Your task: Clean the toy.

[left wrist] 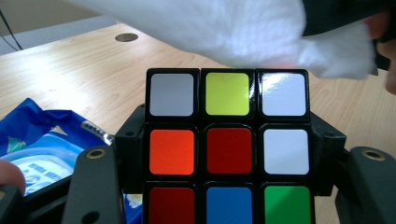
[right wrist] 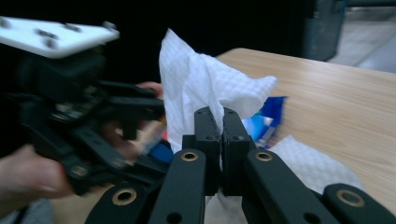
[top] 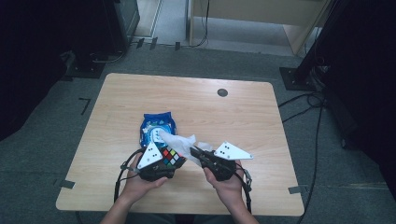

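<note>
The left gripper (top: 164, 161) clamps a puzzle cube (left wrist: 227, 144) between its jaws, above the bench's (top: 116, 93) near edge; the right gripper (right wrist: 222, 122), jaws pinched fully together, holds a white wipe (right wrist: 205, 86) just beside the cube. A blue wipe packet (top: 158, 125) lies near the bench's middle.

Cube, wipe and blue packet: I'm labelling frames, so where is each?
Cube (left wrist: 227, 147), left gripper view, its red centre sticker.
Wipe (right wrist: 196, 81), right gripper view, its raised fold.
Blue packet (top: 156, 122), high view, its top face.
</note>
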Available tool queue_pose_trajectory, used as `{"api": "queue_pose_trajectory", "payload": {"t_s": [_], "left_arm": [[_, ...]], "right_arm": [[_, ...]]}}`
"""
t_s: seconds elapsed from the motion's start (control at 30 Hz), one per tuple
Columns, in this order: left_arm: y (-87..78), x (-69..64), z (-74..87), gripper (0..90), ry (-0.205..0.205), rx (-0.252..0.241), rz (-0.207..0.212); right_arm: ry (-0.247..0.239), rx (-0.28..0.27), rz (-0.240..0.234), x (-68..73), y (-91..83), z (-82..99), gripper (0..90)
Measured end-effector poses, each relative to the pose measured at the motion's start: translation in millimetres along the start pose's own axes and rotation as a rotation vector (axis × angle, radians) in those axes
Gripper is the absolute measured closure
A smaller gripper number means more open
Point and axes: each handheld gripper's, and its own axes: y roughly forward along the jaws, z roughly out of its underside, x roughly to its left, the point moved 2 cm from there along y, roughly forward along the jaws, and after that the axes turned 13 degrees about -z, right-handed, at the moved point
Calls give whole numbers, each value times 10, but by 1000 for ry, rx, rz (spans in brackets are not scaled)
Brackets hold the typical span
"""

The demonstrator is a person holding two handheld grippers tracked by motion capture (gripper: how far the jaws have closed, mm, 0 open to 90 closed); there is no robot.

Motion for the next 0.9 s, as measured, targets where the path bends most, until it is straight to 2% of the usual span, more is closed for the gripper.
{"api": "queue_pose_trajectory", "payload": {"t_s": [0.1,0.17,0.27,0.4,0.5,0.6,0.7,0.8,0.9], "left_arm": [[0,-75,-10,340,25,-11,11],[-3,-113,-17,340,32,-20,9],[-15,-134,-20,340,44,-31,-3],[-54,-154,-50,340,43,-58,7],[-74,-155,-66,340,37,-72,12],[-93,-125,-87,340,22,-79,8],[-73,-95,-57,340,37,-55,-18],[-38,-78,-21,340,40,-32,-29],[-5,-105,-11,340,51,-19,-37]], "right_arm": [[19,-1,-50,55,63,0,890],[28,5,-56,56,103,25,890],[35,-2,-39,45,120,56,890],[34,1,26,-27,118,99,889],[37,31,100,-136,112,170,888],[47,108,164,-281,139,306,888],[113,105,190,-390,87,380,888],[98,54,171,-349,-15,256,888],[58,-18,94,-188,-85,71,888]]}}
